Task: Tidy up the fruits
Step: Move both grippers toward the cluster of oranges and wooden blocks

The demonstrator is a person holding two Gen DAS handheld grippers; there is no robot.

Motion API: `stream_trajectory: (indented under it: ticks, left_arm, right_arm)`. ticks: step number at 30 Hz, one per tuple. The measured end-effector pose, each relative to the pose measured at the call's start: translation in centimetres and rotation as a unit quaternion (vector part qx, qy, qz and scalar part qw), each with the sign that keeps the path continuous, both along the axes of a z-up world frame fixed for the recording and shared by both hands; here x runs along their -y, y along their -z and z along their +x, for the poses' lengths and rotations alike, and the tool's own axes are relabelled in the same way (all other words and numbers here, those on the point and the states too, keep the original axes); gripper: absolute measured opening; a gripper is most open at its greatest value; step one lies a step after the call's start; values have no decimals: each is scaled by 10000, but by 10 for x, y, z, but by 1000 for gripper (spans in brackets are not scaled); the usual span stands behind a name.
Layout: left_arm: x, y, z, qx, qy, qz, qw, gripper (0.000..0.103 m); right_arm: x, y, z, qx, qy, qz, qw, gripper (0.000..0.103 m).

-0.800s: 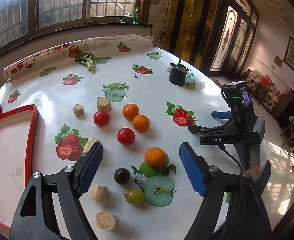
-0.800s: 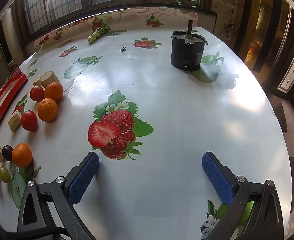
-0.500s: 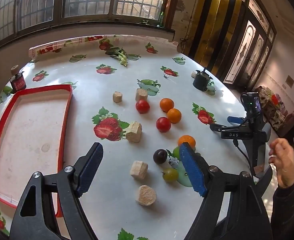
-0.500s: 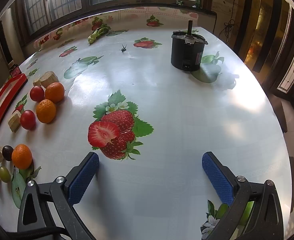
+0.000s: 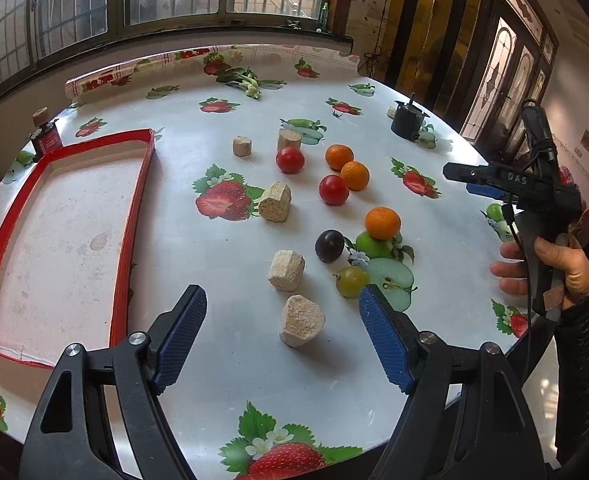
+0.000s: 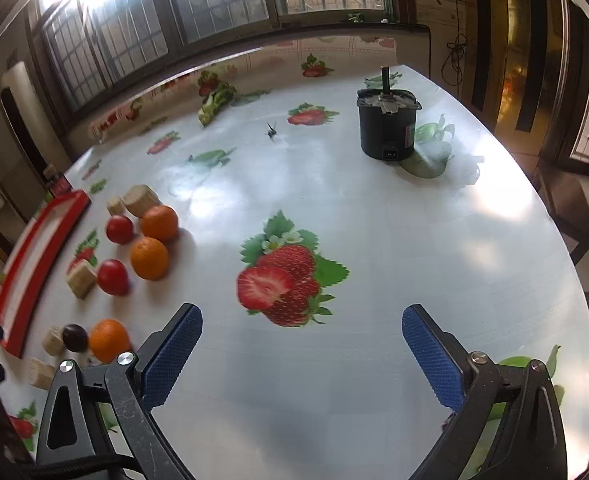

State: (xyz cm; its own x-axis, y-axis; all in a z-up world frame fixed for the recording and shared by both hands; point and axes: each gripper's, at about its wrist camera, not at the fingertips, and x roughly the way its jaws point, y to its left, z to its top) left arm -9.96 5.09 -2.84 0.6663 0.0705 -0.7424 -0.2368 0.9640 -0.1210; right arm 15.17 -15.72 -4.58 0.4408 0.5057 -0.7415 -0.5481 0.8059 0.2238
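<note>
Both the left gripper (image 5: 280,334) and the right gripper (image 6: 301,350) are held wide open, their blue ribbed pads empty. Round glossy oranges (image 5: 382,223), tomatoes (image 5: 333,189) and a dark plum (image 5: 329,245) are scattered among rough wooden blocks (image 5: 301,321) on the shiny tablecloth (image 5: 222,360), beside the red-rimmed tray (image 5: 132,216).

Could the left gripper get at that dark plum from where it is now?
Probably yes. The left gripper is open and holds nothing, and the dark plum sits ahead with bare cloth around it. Two tan blocks lie nearer, slightly to the left, so it would steer past them.
</note>
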Motion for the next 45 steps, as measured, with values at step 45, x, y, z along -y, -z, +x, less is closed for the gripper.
stream_trajectory:
  ticks: [45]
  left_arm:
    - [26,-44,-31,450,-433,1033,9927,79]
  right_arm:
    - [-43,-93,-134,1234,-2922,-495,9471,102]
